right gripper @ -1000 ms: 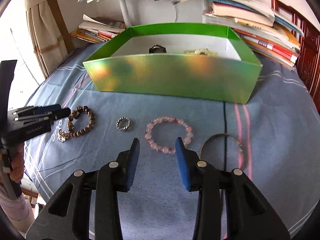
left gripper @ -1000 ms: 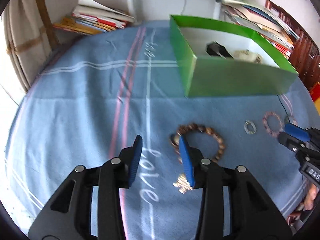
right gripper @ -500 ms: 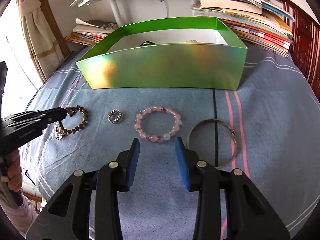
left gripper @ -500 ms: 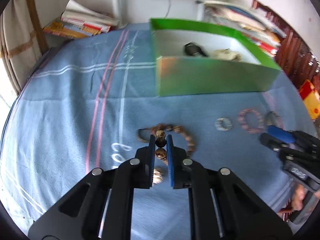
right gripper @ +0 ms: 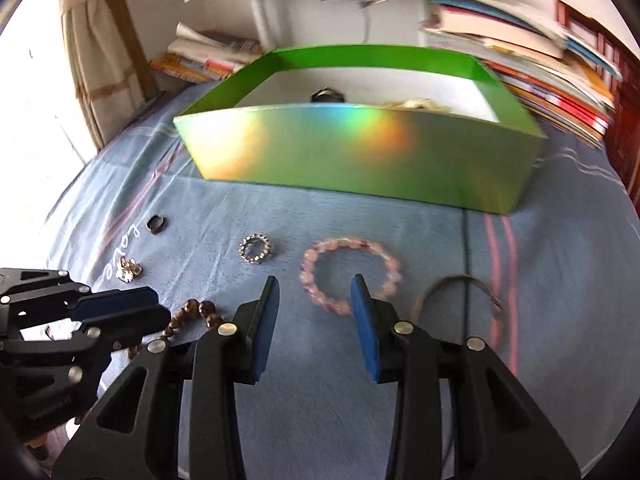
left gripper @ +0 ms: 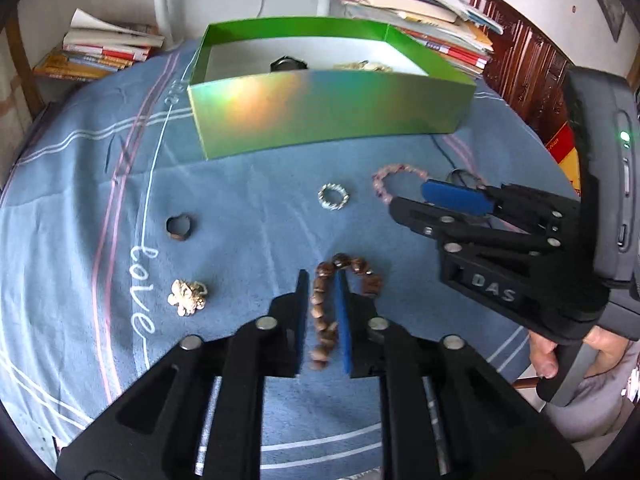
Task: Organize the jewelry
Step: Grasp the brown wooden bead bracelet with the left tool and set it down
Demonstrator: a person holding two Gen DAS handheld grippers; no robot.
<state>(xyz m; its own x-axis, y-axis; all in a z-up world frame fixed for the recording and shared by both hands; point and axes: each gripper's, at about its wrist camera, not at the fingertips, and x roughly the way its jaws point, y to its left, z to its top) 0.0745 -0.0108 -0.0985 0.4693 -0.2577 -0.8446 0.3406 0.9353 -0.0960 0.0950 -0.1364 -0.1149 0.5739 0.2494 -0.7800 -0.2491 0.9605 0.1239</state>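
— With the left gripper (left gripper: 323,312) pinched on the brown bead bracelet (left gripper: 344,280), how should the carry go?

— Slowly. Its jaws are nearly together with one side of the loop caught between the blue pads; the rest hangs free, some beads past the tips and a few dangling below. I judge the hold sound but narrow — a jerk could let the strand slide out.

— And where to?

— Into the green box (left gripper: 320,116), I'd say, which stands open at the far side of the table (left gripper: 240,208) and already holds a dark piece and a pale one. Lift until the hanging beads clear the cloth, go over the near wall rather than against it, and let go only once the loop is inside.

— What lies along the way?

— A silver beaded ring (left gripper: 333,197) sits between the gripper and the box, a dark ring (left gripper: 179,228) and a gold flower charm (left gripper: 186,298) off to the left. Keep the trailing beads from sweeping them.

— The right gripper (right gripper: 316,312)?

— Open and holding nothing, with the pink bead bracelet (right gripper: 350,274) lying partly between its tips and a thin metal bangle (right gripper: 460,300) just beside it. The two tools are near each other, so I'd keep the right one low and still.
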